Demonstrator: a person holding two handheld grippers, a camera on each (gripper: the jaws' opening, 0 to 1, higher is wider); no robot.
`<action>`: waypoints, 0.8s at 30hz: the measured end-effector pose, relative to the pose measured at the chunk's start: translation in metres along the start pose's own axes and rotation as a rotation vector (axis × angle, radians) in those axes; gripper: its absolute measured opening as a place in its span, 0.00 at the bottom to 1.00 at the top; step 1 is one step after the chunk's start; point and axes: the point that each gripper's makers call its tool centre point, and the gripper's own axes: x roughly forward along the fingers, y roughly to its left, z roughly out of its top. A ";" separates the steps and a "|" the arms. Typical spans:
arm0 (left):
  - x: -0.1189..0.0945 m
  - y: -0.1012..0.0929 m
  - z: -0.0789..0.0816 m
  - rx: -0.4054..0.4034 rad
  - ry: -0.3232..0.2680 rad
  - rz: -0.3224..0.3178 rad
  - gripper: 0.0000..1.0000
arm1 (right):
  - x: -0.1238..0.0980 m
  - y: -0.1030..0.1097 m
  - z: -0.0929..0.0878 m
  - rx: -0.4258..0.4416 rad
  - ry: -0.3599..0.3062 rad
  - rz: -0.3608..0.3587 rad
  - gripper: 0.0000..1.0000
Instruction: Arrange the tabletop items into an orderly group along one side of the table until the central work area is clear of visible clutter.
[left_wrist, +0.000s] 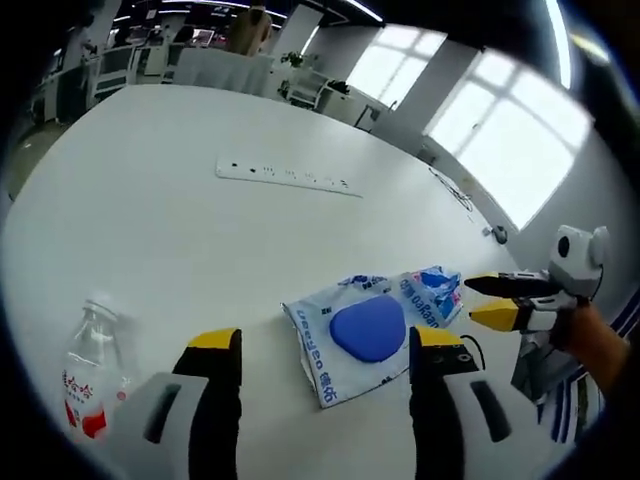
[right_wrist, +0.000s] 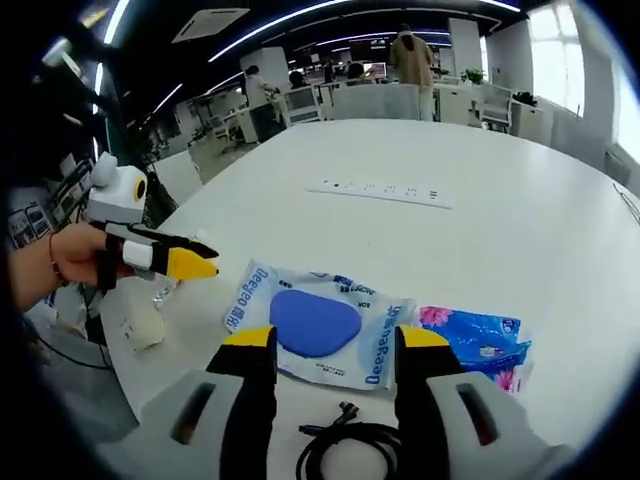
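Note:
A white and blue plastic pack with a blue oval piece lies flat on the white table. My left gripper hovers open just short of it, one jaw to each side of its near end. A small blue tissue pack lies beside it; my right gripper comes in from the right, open, tips at that pack. In the right gripper view the oval pack sits ahead of my open right gripper, the tissue pack to the right, a coiled black cable between the jaws.
A clear water bottle with a red label stands at the near left. A long white power strip lies farther out on the table. A hand holds the left gripper by the table's edge. Desks, chairs and people fill the room behind.

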 end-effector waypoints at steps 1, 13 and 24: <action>-0.003 -0.001 0.001 0.001 -0.006 -0.001 0.71 | -0.001 0.001 0.001 -0.002 -0.004 0.001 0.47; -0.029 -0.003 0.014 0.024 -0.061 -0.002 0.77 | -0.011 0.021 0.015 -0.014 -0.039 0.052 0.51; -0.057 -0.003 0.016 0.049 -0.084 -0.006 0.83 | -0.019 0.042 0.029 -0.014 -0.068 0.097 0.52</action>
